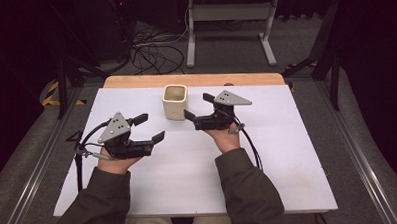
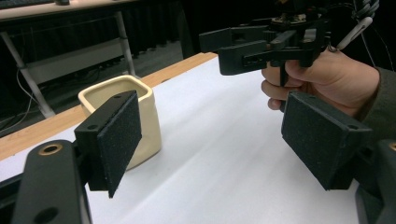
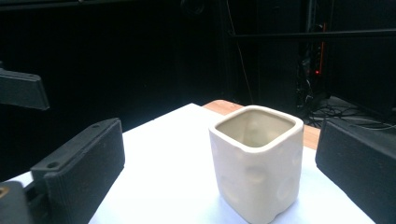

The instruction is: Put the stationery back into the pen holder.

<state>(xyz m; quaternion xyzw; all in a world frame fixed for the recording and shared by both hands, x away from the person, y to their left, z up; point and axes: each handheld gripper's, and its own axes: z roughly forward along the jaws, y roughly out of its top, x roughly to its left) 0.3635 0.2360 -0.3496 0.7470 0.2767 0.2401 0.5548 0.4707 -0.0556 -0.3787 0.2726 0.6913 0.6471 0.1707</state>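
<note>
A cream, square-mouthed ceramic cup (image 1: pixel 175 101) is seen upright on the white table (image 1: pixel 288 154), framed by the wide-open, empty right gripper (image 1: pixel 198 106); it could be toppled if clipped off-centre.

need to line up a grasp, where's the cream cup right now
In the high view the cream cup stands upright at the table's far middle, just left of the open right gripper.
</note>
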